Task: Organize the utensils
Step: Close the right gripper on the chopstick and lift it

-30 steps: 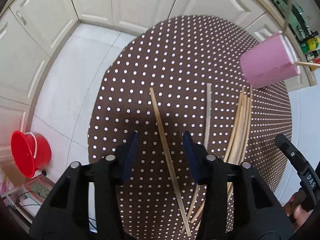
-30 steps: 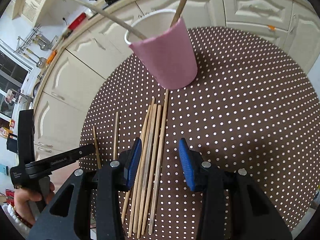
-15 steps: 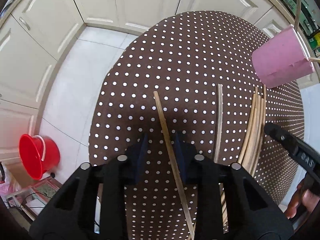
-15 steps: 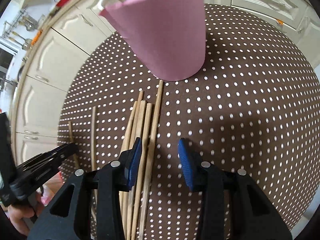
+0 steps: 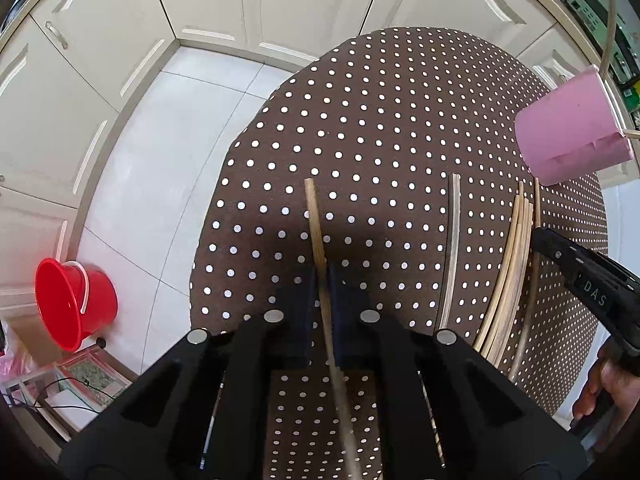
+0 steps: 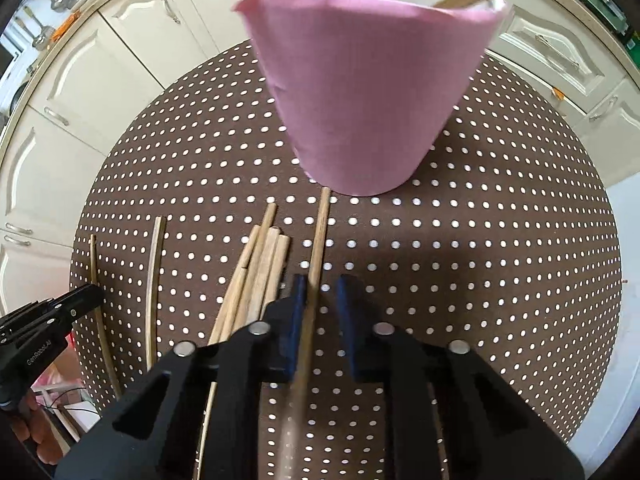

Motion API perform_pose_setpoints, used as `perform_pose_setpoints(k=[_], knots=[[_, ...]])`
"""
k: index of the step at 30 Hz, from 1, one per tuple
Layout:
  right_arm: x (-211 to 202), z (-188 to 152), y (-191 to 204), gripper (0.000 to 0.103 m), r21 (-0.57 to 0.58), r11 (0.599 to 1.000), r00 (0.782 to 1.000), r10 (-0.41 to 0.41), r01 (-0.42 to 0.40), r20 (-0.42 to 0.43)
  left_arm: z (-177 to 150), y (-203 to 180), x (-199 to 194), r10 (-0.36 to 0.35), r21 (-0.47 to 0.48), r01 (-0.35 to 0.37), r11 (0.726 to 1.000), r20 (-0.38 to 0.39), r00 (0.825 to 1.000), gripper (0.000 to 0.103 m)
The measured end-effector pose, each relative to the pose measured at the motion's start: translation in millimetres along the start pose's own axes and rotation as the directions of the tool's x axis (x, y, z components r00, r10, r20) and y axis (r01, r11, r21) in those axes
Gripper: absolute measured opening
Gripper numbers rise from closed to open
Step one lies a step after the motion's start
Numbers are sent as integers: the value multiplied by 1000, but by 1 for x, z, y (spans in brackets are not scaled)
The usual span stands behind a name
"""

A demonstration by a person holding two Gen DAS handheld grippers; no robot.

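Two chopsticks [image 5: 316, 224] [image 6: 320, 232] lengthwise between tongs [image 5: 322, 276] [image 6: 322, 292] — tips toward pink cup [image 6: 368, 92]

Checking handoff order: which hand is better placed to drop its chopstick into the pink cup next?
Right, probably. The right gripper straddles a chopstick whose tip lies just below the pink cup; the left gripper sits far from it.

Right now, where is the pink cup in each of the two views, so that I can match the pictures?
Left wrist view: the pink cup is at the far right edge, in the upper half, beyond the loose chopsticks.
Right wrist view: the pink cup fills the top centre, large and close.
Shared landmark: the brown dotted tablecloth, on which the cup stands in both views.
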State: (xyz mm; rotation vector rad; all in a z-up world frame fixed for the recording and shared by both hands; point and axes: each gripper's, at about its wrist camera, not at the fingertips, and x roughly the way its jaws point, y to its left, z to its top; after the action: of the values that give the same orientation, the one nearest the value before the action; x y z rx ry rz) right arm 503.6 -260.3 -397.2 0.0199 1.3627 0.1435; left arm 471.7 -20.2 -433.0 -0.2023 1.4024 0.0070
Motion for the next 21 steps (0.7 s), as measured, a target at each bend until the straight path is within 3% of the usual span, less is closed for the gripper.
perform_pose_setpoints(k=[1,8,13,21], knots=[[0,0,-3,6,6,1000,1000,4,-4,-2,0,1,0,-2,-1,2,1000,-2,1000,6],[-5,-3,-25,5,87,992,996,90,-89,-7,-5,-10,-6,-24,19,24,1000,4,1000,6],[-36,-11,-43,5,134,978,986,153,-160,61,-3,-18,-36,-86,39,84,996,61,994,6],[-110,-27,-60,5,132,969,959,177,-209,221,-3,-28,-97,-179,82,167,982,172,969,6]])
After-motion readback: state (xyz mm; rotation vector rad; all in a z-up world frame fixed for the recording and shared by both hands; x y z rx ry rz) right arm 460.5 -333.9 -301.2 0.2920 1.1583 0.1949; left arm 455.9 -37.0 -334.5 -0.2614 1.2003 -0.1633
